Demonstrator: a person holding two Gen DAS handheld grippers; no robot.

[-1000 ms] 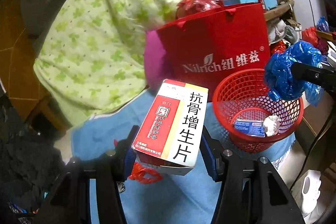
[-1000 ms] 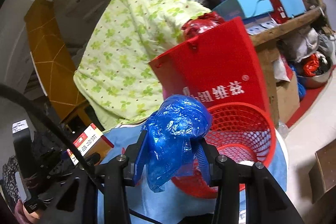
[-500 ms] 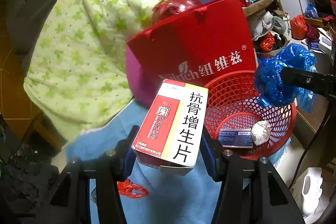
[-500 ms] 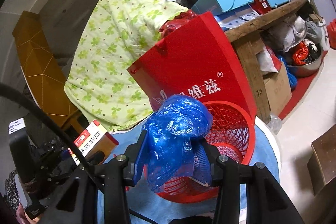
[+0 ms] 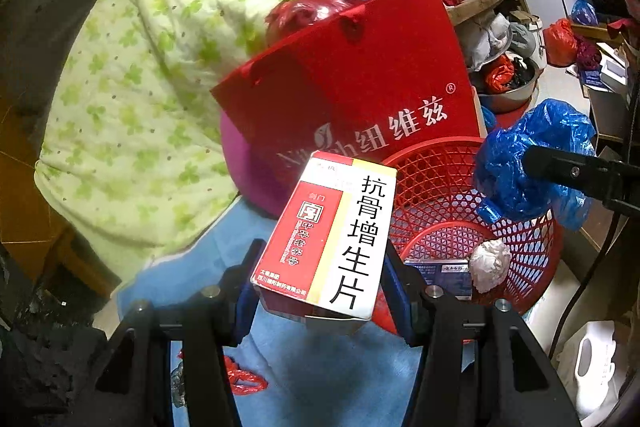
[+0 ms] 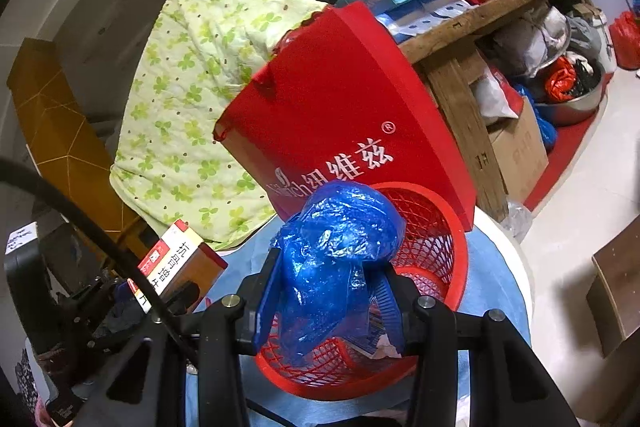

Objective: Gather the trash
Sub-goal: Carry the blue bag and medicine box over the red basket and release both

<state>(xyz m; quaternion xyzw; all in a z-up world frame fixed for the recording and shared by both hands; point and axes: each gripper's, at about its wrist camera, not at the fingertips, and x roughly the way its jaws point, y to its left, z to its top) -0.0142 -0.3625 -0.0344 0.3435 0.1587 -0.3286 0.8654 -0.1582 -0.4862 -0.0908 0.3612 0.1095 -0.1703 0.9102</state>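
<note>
My left gripper [image 5: 320,283] is shut on a red and white medicine box [image 5: 326,239] with black Chinese characters, held just left of a red mesh basket [image 5: 436,203]. The basket holds a crumpled white paper ball [image 5: 490,263] and a small blue box [image 5: 440,271]. My right gripper [image 6: 332,287] is shut on a crumpled blue plastic bag [image 6: 340,239], held over the basket [image 6: 448,239]. From the left wrist view that bag [image 5: 520,163] hangs above the basket's right rim. In the right wrist view the medicine box [image 6: 172,259] shows at the lower left.
A red paper bag [image 5: 352,87] stands right behind the basket on a blue-covered table [image 5: 320,367]. A green flowered quilt [image 5: 132,95] drapes at the left. A red plastic scrap [image 5: 244,381] lies on the blue cloth. A cluttered wooden shelf [image 6: 480,15] and boxes stand at the right.
Both grippers have drawn closer to the basket with their loads. The blue bag now hangs lower over the basket, and the medicine box sits nearer its left rim.
</note>
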